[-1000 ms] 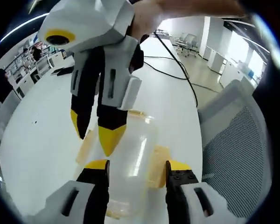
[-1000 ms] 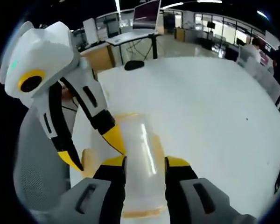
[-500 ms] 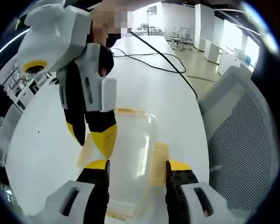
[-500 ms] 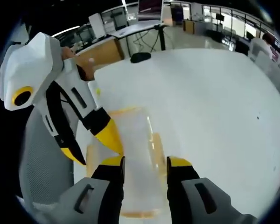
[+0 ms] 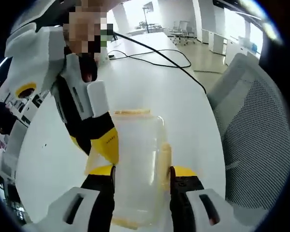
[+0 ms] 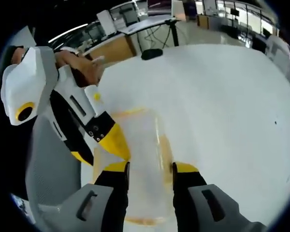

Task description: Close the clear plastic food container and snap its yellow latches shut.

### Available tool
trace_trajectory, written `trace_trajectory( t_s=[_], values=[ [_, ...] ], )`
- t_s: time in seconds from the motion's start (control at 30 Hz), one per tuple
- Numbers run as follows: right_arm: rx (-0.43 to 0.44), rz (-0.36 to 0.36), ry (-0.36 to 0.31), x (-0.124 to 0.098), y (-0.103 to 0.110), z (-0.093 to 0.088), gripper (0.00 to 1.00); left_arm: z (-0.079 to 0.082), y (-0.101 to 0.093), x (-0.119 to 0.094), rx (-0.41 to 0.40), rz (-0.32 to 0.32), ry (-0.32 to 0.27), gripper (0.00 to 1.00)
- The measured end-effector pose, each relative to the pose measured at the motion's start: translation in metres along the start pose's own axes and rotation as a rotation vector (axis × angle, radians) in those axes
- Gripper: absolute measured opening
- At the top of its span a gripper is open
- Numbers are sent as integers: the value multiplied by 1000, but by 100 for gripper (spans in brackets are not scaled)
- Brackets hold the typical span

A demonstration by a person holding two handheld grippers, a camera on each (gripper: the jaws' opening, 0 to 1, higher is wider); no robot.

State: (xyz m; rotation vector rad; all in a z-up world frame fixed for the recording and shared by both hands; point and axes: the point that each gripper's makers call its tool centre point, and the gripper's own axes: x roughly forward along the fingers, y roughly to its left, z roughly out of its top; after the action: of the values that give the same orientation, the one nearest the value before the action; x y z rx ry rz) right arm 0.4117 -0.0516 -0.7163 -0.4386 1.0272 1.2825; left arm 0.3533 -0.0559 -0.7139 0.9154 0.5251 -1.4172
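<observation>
- The clear plastic container [image 5: 137,164] lies on the white table [image 5: 150,87], beside a grey mesh chair [image 5: 253,145].
- Left gripper [image 5: 140,175]: 2 jaws apart, straddling the container's sides.
- Right gripper [image 6: 150,170]: jaws likewise apart around the container.
- A yellow latch [image 5: 165,159] lies along the container's side.

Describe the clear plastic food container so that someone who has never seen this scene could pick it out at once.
Start at the big white table, at the side next to the grey mesh chair. There, between the left tongs and the right tongs, sits the food container. It is the see-through box trimmed with yellow latches; everything else on the table is a black cable.
</observation>
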Motion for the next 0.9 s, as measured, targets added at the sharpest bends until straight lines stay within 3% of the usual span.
trace_trajectory(
  t_s=[0.8,0.83,0.87,0.9],
  values=[
    [25,81,93,7,5,-5,36,-1,0,3,11,30,15,38],
    [21,136,63,9,12,0,34,-1,0,3,10,33,16,38],
    [28,78,96,2,1,-5,34,-1,0,2,17,42,18,37],
    [41,88,83,2,5,-3,33,1,0,2,21,54,14,36]
  ],
)
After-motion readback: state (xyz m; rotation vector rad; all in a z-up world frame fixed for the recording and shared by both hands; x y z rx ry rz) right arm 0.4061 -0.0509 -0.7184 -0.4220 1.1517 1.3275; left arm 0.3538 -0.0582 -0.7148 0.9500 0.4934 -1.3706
